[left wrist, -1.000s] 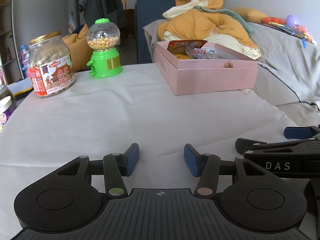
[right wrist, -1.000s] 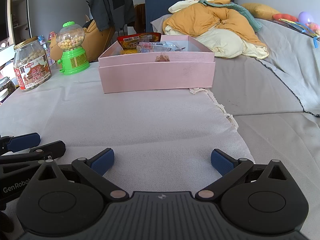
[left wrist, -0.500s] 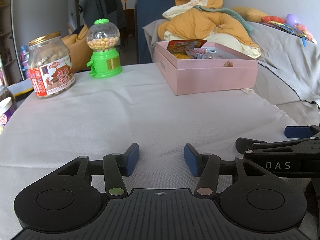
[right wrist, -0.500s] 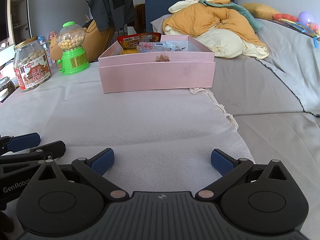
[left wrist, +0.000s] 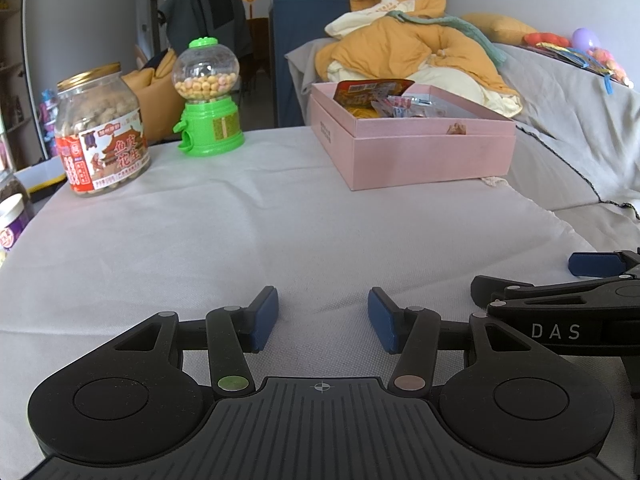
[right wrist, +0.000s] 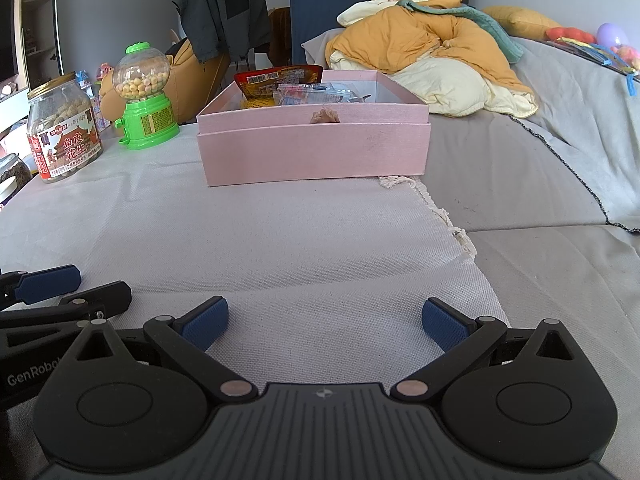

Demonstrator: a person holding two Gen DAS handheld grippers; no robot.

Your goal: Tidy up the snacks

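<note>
A pink box (left wrist: 432, 156) stands on the white cloth at the far right; it also shows in the right wrist view (right wrist: 316, 152). It holds several snack packets (left wrist: 376, 96), among them a red one (right wrist: 280, 78). A peanut jar (left wrist: 100, 132) and a green candy dispenser (left wrist: 208, 100) stand at the far left; both show in the right wrist view, the jar (right wrist: 64, 136) and the dispenser (right wrist: 146, 96). My left gripper (left wrist: 323, 318) is open and empty, low over the cloth. My right gripper (right wrist: 325, 322) is open wide and empty, beside it.
A small jar (left wrist: 12, 216) stands at the left edge. A grey sofa (right wrist: 560, 152) with a heap of orange and cream bedding (right wrist: 432, 48) lies right of the cloth. A chair with a dark jacket (right wrist: 224, 8) stands behind.
</note>
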